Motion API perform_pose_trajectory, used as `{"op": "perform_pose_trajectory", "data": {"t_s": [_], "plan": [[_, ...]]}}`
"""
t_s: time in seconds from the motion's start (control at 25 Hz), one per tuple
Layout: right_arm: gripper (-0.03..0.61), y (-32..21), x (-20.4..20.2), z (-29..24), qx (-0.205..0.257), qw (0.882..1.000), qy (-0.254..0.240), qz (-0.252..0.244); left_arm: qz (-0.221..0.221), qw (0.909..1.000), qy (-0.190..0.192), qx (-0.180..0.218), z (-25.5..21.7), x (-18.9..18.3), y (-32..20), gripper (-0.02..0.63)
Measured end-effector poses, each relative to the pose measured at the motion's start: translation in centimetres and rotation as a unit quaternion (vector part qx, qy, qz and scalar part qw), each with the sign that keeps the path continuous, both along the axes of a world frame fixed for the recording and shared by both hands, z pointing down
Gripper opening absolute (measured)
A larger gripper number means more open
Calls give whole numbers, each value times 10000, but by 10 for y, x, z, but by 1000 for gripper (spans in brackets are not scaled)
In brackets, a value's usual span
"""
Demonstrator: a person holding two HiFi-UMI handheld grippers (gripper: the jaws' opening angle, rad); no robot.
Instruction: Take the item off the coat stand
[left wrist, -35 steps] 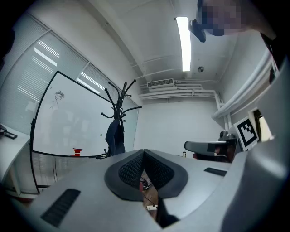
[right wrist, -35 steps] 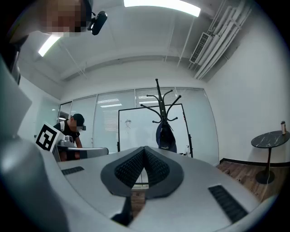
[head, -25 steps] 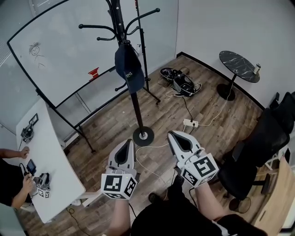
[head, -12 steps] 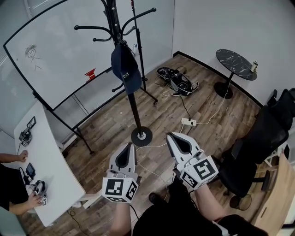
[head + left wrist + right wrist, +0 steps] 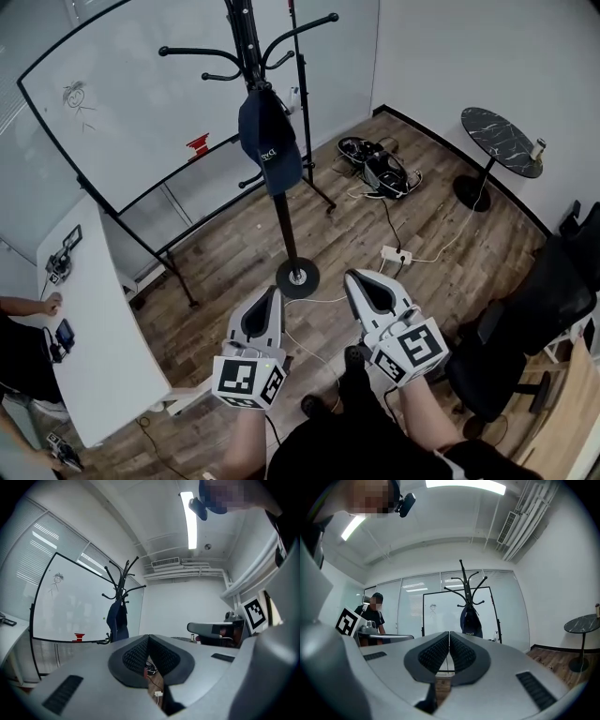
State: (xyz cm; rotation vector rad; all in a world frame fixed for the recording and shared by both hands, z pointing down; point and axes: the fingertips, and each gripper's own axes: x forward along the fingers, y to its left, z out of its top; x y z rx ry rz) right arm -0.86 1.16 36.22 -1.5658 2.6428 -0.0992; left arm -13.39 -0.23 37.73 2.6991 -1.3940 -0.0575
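Two tools show, and both are closed with nothing in them. The left tool point(image 5: 272, 298) has its jaws pressed together, and so does the right tool point(image 5: 356, 281). Both are held low, near the person, and point at the far side of the room.

The thing to take is a dark blue cap point(image 5: 269, 141). It hangs on the coat stand point(image 5: 284, 220), partway up the pole and below the top hooks. The cap hangs straight down along the pole, so its long side runs up and down. The stand is on the wood floor point(image 5: 234, 244), in front of a whiteboard point(image 5: 122, 112).

The cap is far from both tools, ahead of them and higher up. From above, the left tool sits almost in line with the pole, and the right tool is a bit off to the right. From the left tool the cap point(image 5: 117, 620) sits to the left of its jaws. From the right tool the cap point(image 5: 471, 623) sits just right of its jaws. So the cap lies between the two. I think the left tool is a little nearer, but it is close.

A tool must go closer, rise, and open before it can grab the cap.
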Motion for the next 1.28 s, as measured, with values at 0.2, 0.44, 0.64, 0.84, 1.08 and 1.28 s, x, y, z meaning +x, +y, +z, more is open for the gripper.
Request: {"op": "perform_pose_trajectory", "data": {"t_s": [0.2, 0.44, 0.64, 0.84, 1.08, 1.28], "plan": [[31, -34, 13, -2, -17, 9996, 68, -258, -227, 9997, -78, -40, -3, 15, -30, 14], [32, -72, 38, -4, -6, 9986, -29, -531, -486, 9987, -148, -13, -6, 41, -62, 14], [32, -99, 60, 0, -28, 9969, -120, -782, -718, 9972, -190, -8, -5, 62, -85, 14], [31, -121, 76, 2, -9, 9943, -65, -1063, -1005, 9947, -197, -46, -2, 82, -105, 15], [32, -145, 92, 7, -46, 9908, -100, -1352, -1297, 9911, -277, -108, 4, 98, -121, 17], [32, -152, 91, 17, -178, 9882, -119, -1517, -1516, 9875, -392, -181, 12, 95, -123, 17]]}}
